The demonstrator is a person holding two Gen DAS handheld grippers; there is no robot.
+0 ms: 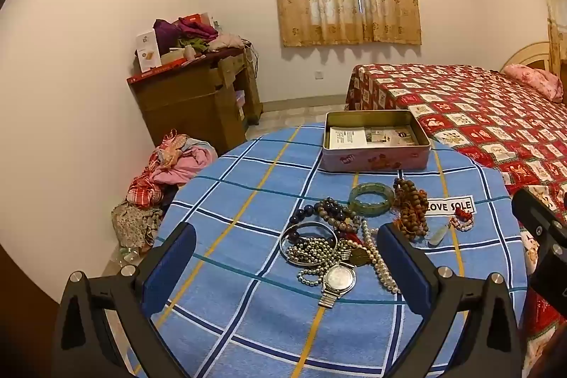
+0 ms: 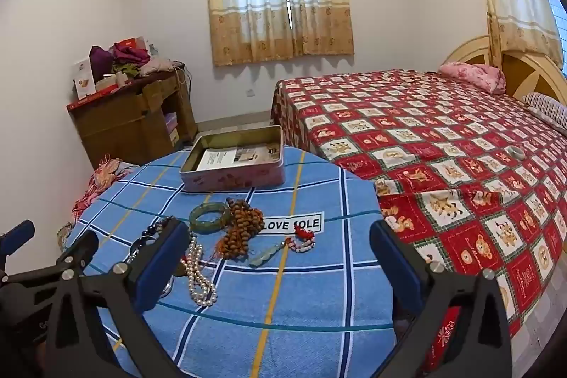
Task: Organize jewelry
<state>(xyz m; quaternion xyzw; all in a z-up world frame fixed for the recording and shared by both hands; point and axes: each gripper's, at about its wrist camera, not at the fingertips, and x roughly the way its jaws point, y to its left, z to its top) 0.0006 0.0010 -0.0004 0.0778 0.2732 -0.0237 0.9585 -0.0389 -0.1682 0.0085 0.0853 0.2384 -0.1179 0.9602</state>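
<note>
Hovering with both sets of jaws spread wide and empty over tangled jewelry heap (image 1: pixel 340 236) on blue plaid-clothed round counter (image 1: pixel 230 201), open pink metal tin (image 1: pixel 375 144) behind; risks dragging knotted white pearl strand (image 2: pixel 200 275) and silver wristwatch (image 1: pixel 338 278) along when lifting one piece

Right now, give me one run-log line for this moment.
stage: start | left gripper: open, empty | right gripper: open, empty | jewelry pile: on blue cloth | tin: open, no jewelry seen inside
</note>
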